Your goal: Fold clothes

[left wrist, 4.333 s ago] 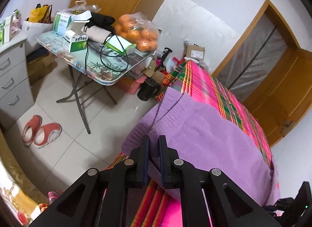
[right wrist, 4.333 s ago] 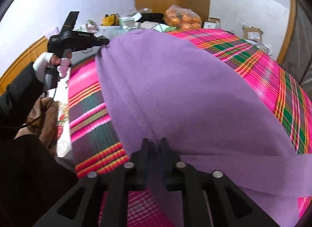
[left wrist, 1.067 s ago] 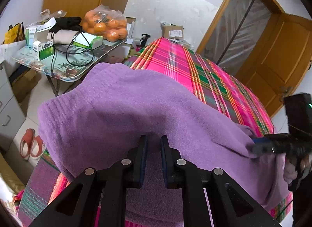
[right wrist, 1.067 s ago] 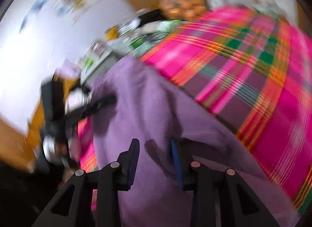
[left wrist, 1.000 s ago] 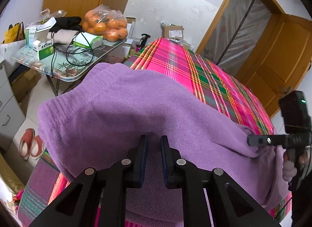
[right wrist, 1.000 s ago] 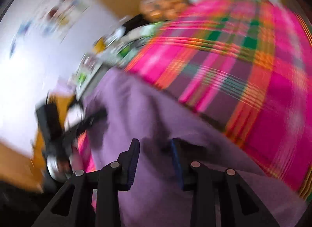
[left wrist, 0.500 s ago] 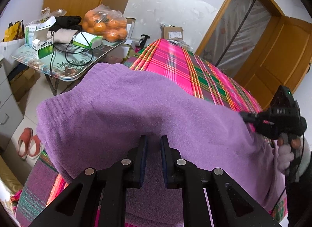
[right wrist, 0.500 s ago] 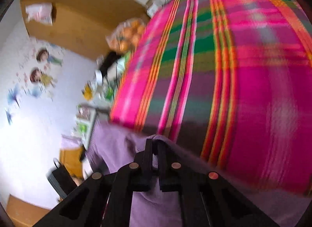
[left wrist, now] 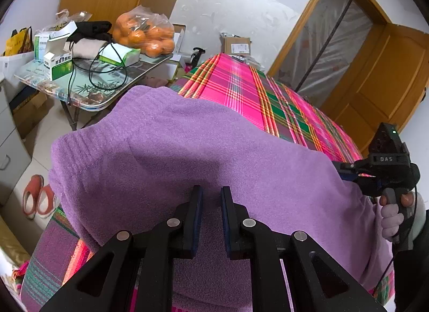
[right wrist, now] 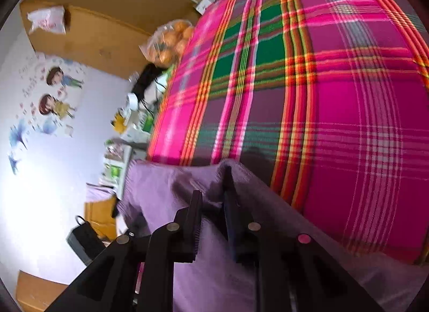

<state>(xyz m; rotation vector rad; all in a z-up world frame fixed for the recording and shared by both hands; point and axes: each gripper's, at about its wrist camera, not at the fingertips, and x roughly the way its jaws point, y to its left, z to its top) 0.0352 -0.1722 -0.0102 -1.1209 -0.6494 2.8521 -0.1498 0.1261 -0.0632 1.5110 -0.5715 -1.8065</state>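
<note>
— Views differ how?
— Left wrist view shows the purple sweater [left wrist: 214,151] spread on the plaid bed [left wrist: 241,89], its ribbed hem toward the cluttered surface [left wrist: 88,89] with the bag of oranges [left wrist: 144,33]. It also shows the right gripper [left wrist: 346,171] from outside, in a gloved hand [left wrist: 394,218] at the sweater's right edge.
— And the right wrist view?
— Mostly bedspread, tilted, slightly blurred; the sweater's edge [right wrist: 187,186] is bunched at its fingers.
— Jaws?
— Left gripper [left wrist: 210,194]: nearly together, pinching a fold of sweater. Right gripper [right wrist: 214,186]: jaws opening, a narrow gap, cloth between them.
— Anything hidden?
— The sweater's near edge sits under the left gripper, and whether the right pads press the cloth is hard to make out
</note>
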